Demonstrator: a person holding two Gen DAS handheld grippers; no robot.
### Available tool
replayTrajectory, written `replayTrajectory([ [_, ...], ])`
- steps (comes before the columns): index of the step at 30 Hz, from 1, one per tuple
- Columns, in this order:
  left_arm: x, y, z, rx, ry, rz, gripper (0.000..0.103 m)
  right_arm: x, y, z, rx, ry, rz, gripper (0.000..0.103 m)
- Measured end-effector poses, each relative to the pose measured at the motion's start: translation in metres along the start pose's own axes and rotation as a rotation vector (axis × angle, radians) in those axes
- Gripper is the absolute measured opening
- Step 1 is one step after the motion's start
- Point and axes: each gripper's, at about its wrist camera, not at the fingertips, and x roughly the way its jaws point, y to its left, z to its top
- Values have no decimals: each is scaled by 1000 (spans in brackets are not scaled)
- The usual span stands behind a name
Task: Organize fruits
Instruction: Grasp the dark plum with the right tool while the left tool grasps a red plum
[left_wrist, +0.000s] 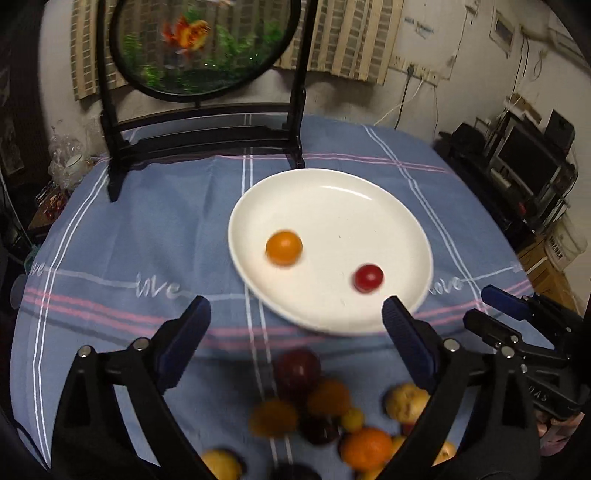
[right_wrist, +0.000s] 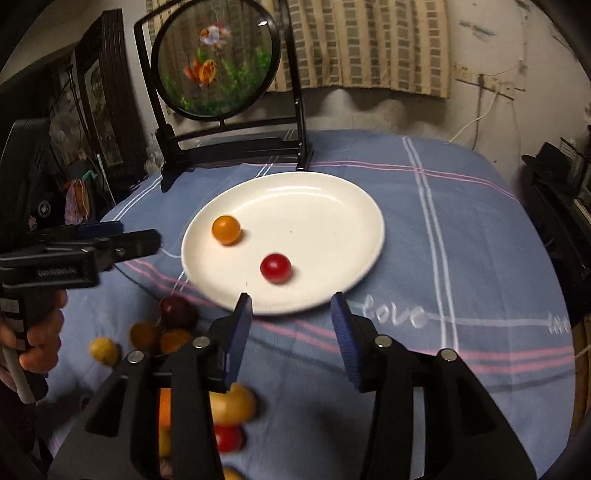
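A white plate (left_wrist: 332, 206) (right_wrist: 314, 206) lies on the blue checked tablecloth, with a small orange fruit (left_wrist: 283, 247) (right_wrist: 226, 229) and a small red fruit (left_wrist: 368, 277) (right_wrist: 275, 267) resting on it, apart from each other. My left gripper (left_wrist: 295, 306) stands wide open over the plate's near edge with nothing between its fingers. My right gripper (right_wrist: 291, 299) is open too, empty, just short of the plate's near rim. Below both lies a loose pile of fruit (left_wrist: 325, 406) (right_wrist: 177, 310) on the cloth: dark red, orange and yellow pieces, partly hidden by the gripper arms.
A black stand with a round goldfish panel (left_wrist: 207, 48) (right_wrist: 216, 62) rises behind the plate. Glassware (left_wrist: 68, 162) sits at the table's far left edge. Dark shelves with boxes (left_wrist: 528, 158) are beyond the right edge. A hand (right_wrist: 40, 339) holds the left gripper's handle.
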Motion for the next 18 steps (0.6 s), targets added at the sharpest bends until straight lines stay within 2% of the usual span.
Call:
replayTrajectory([
  [6, -69, 1, -81, -5, -83, -18, 97, -51, 9, -78, 22, -11, -53, 47],
  [11, -95, 4, -147, 8, -103, -25, 97, -72, 15, -136, 81, 3, -36, 47],
  [14, -101, 5, -181, 17, -89, -53, 97, -78, 25, -157, 73, 12, -14, 47],
  [18, -100, 9, -217, 1, -68, -93, 97, -80, 38, -168, 25, 6, -11, 47],
])
